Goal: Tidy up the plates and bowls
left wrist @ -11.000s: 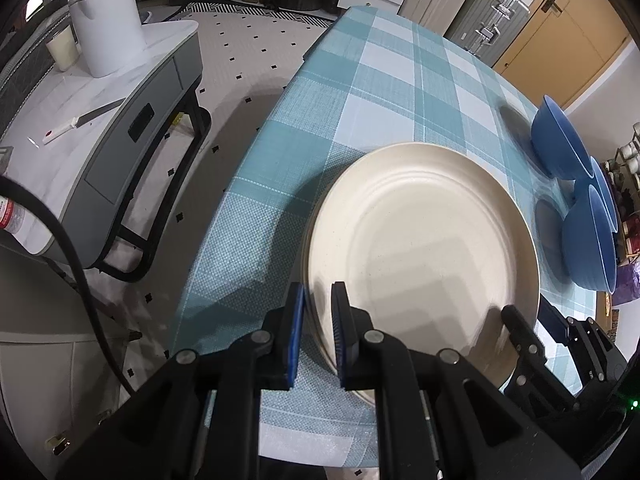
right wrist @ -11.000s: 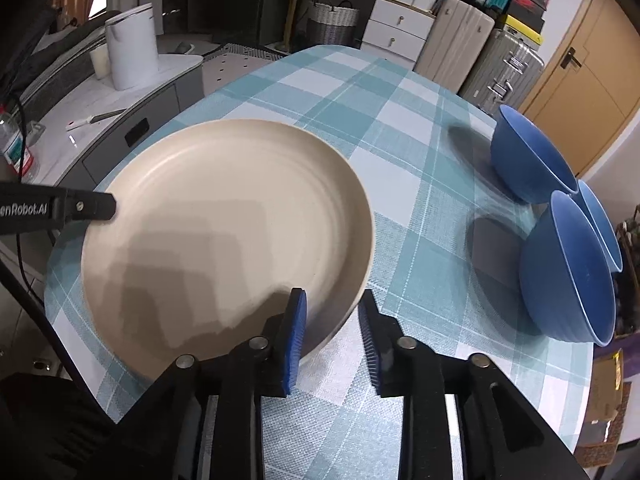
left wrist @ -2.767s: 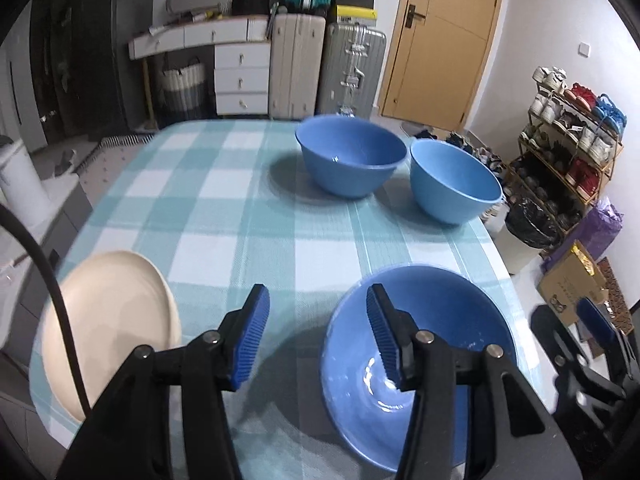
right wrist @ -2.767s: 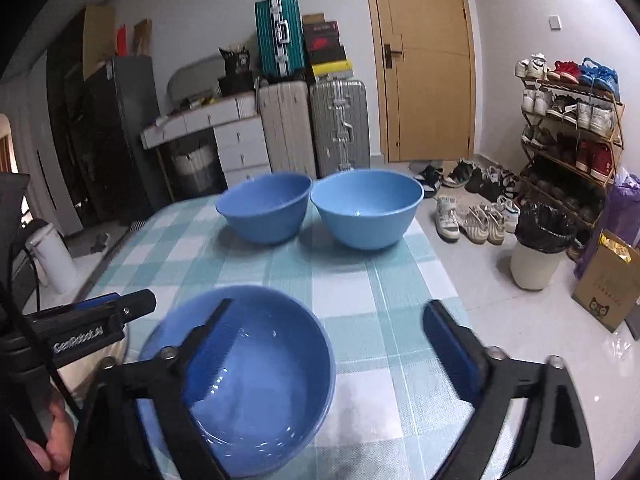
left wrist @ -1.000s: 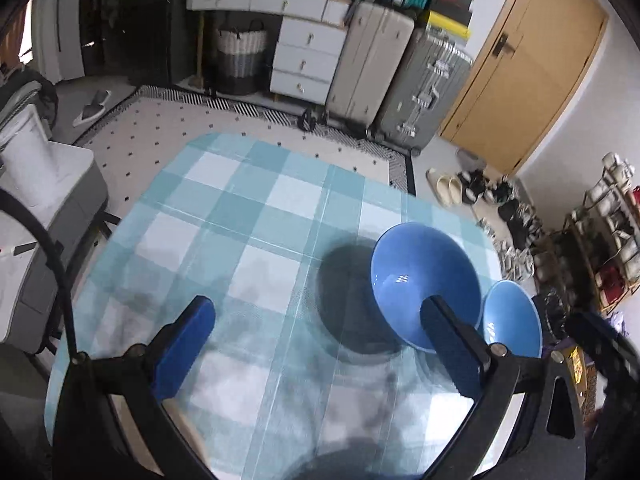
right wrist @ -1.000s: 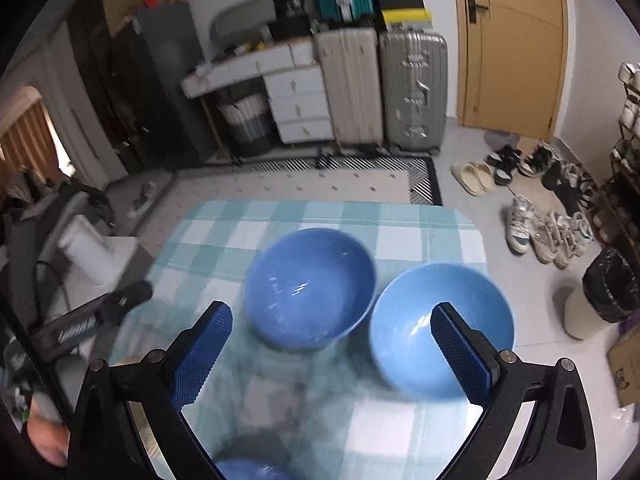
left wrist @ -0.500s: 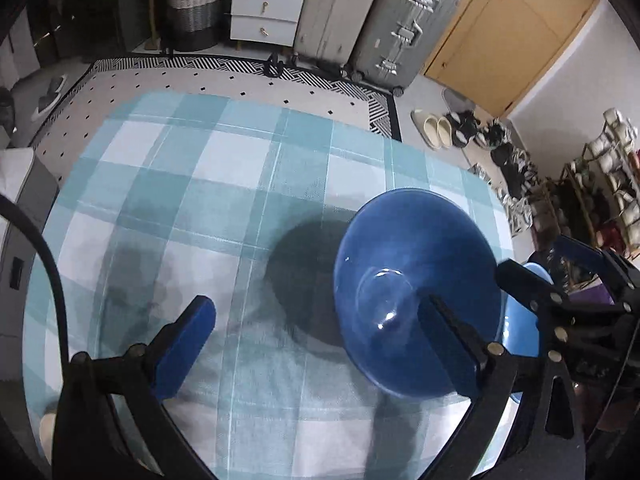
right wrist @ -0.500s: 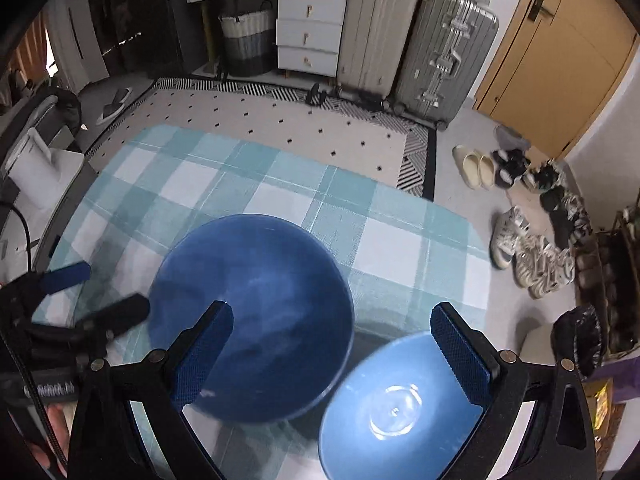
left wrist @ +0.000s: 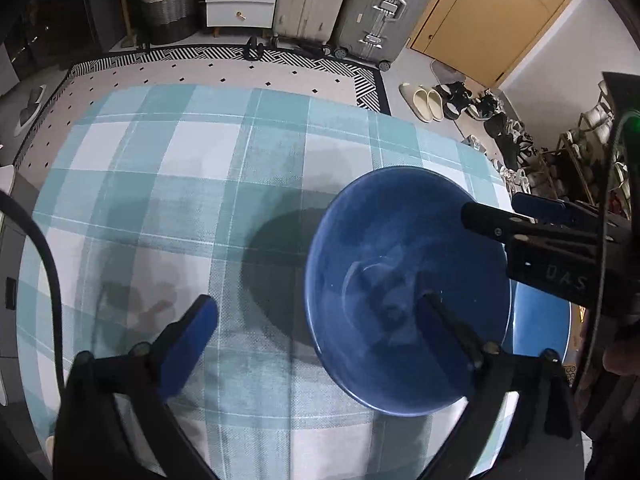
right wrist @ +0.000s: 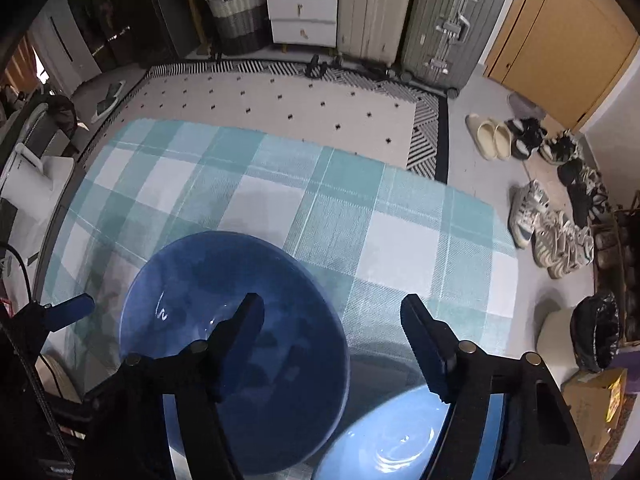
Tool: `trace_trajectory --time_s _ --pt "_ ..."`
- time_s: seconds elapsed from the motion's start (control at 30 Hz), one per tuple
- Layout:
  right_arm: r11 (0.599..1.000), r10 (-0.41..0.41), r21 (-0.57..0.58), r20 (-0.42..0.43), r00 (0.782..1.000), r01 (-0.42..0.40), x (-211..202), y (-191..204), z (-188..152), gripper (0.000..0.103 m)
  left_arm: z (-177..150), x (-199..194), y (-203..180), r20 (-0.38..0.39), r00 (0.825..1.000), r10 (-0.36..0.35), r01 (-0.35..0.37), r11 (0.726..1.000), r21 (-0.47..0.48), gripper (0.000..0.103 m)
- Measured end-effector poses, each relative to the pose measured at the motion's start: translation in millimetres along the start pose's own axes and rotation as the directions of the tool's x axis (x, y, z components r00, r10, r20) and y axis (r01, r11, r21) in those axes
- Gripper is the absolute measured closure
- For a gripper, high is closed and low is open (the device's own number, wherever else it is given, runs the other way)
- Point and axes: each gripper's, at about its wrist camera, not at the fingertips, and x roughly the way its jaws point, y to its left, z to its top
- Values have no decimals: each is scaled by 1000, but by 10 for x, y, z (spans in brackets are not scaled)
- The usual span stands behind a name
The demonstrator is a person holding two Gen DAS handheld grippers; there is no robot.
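A dark blue bowl (left wrist: 384, 264) stands on the teal checked tablecloth (left wrist: 168, 184), with a lighter blue bowl (left wrist: 538, 328) close behind its right side. My left gripper (left wrist: 316, 328) straddles the dark bowl's left rim, one finger outside and one inside; its jaws are closing and no pad touches the rim. My right gripper (right wrist: 334, 336) straddles the right rim of that same bowl (right wrist: 192, 280), its jaws closing too, pads clear of the rim. The lighter bowl (right wrist: 384, 444) lies just under its outer finger.
The table's far edge (right wrist: 280, 136) drops to a dotted rug. Suitcases (right wrist: 448, 20), white drawers (right wrist: 304, 4) and a basket (right wrist: 236, 16) line the wall; shoes (right wrist: 536, 216) lie at the right. A cream plate edge (right wrist: 54, 376) shows at the left.
Both grippers have come down over the dark blue bowl, which now fills more of each view. The right jaws have narrowed clearly, the left ones slightly.
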Motion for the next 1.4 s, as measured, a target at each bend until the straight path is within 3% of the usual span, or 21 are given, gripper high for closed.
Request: trace_trajectory --time_s 0.13,0.2,0.3,0.37,0.47,0.63,0.73,1.07,1.4 --pt "1000 22 -8 -37 999 -22 107 37 -12 43 6 96 9 -48 998 -32 32 999 -5 14" --pt "1000 11 -5 -55 998 -12 160 35 -18 44 7 129 16 -54 998 -34 33 999 -12 15" --pt "1000 3 9 -83 997 -2 237 19 -36 55 -2 156 2 -44 999 -27 26 1000 -10 21" --pt "1000 3 13 -100 995 -2 286 9 -54 62 -3 199 -4 -54 999 -1 1 1000 1 36" --pt "1000 11 19 -122 992 -9 355 7 -89 68 -19 282 18 -88 996 -22 22 1000 -2 50" --pt "1000 11 29 -129 992 -8 356 5 -116 85 -31 357 52 -114 993 -17 17 1000 -1 70" --pt "998 32 55 -131 991 -25 331 -20 -126 86 -23 378 36 -123 992 -2 3 1000 6 80" --pt "992 67 111 -121 990 -54 233 6 -202 90 -68 340 125 -133 991 -19 16 1000 -20 88" --pt "991 86 114 -88 992 -76 11 124 -354 92 -141 124 177 -111 994 -12 10 1000 -24 89"
